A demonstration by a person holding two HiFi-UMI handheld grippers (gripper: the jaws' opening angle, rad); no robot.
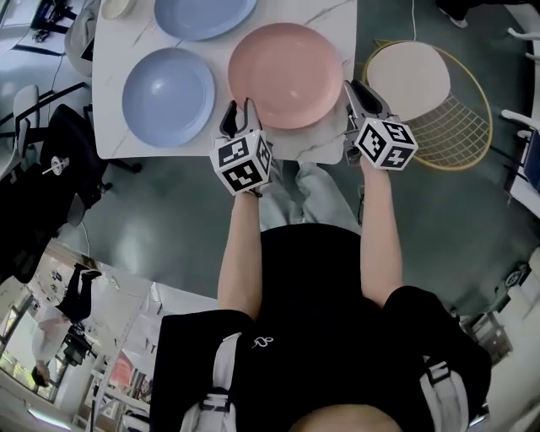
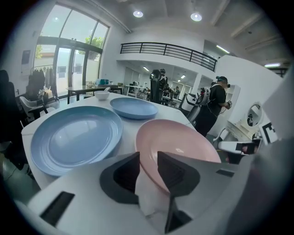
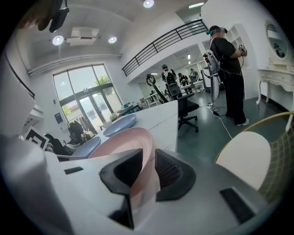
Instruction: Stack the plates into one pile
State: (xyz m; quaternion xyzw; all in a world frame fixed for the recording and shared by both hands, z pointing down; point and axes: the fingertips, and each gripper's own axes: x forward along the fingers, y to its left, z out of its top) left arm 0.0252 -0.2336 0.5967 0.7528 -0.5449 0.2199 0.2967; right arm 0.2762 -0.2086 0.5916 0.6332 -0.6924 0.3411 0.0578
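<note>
A pink plate [image 1: 285,74] lies on the white marble table [image 1: 110,135], near its front edge. Left of it sits a light blue plate [image 1: 169,95], and a second blue plate [image 1: 205,15] lies behind. My left gripper [image 1: 238,108] is at the pink plate's front-left rim, my right gripper [image 1: 354,89] at its right rim. In the left gripper view the pink plate's [image 2: 179,137] rim runs between the left gripper's [image 2: 148,160] parted jaws, with a gap showing. In the right gripper view the pink plate's [image 3: 124,140] rim stands between the right gripper's [image 3: 148,163] jaws, which do not clamp it.
A small cream bowl [image 1: 116,7] sits at the table's far left corner. A round cream chair with a gold wire frame [image 1: 439,101] stands right of the table. Office chairs [image 1: 51,160] stand at the left. People stand far off in the room [image 3: 227,69].
</note>
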